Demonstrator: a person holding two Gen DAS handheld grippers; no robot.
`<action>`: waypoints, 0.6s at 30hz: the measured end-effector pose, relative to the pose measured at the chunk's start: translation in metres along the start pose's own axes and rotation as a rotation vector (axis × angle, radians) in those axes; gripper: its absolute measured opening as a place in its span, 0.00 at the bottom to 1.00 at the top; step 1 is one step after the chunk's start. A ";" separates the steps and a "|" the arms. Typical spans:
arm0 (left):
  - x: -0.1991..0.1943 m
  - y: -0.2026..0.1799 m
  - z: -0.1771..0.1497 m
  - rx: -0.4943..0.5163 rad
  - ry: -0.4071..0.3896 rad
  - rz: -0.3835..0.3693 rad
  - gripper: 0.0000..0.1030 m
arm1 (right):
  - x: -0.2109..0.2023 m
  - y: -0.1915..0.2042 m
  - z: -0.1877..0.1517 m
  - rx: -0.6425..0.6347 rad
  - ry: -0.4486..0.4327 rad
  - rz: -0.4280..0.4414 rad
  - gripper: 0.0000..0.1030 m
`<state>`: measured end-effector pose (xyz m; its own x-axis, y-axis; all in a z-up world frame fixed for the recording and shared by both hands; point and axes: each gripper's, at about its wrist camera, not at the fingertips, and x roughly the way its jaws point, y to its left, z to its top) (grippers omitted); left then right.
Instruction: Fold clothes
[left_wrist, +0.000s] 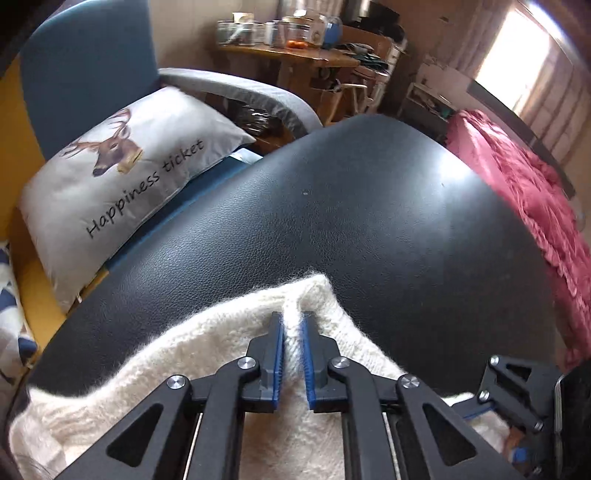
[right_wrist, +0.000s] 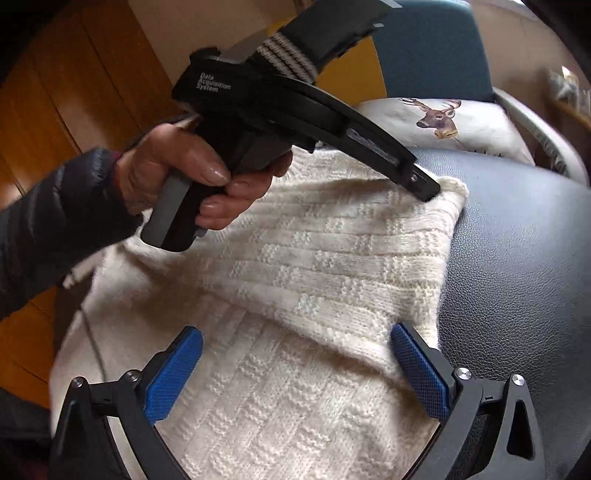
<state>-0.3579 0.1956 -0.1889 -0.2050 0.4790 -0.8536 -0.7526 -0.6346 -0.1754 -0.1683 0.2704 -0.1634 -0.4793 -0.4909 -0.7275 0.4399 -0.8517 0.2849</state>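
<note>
A cream knitted sweater (right_wrist: 317, 258) lies on the black leather seat (left_wrist: 369, 206), one panel already folded over the near layer. The left gripper (left_wrist: 293, 332) pinches its far corner; the right gripper (right_wrist: 295, 363) hovers spread over the near fold. Judging by this (sleeves hidden), further folds remain.

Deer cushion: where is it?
Deer cushion lies on the blue chair, left of the black leather surface holding the white sweater.
</note>
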 end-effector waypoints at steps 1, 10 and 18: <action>-0.004 0.003 0.002 -0.035 0.002 -0.010 0.16 | 0.001 0.002 0.000 -0.011 0.007 -0.015 1.00; -0.138 0.077 -0.111 -0.505 -0.203 0.028 0.18 | 0.002 0.004 0.003 -0.012 0.033 -0.046 1.00; -0.202 0.106 -0.274 -0.650 -0.177 0.257 0.18 | -0.006 0.042 0.042 0.072 0.015 -0.076 1.00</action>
<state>-0.2254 -0.1348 -0.1690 -0.4655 0.3224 -0.8242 -0.1539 -0.9466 -0.2833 -0.1790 0.2297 -0.1214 -0.4974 -0.4218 -0.7581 0.3466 -0.8977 0.2720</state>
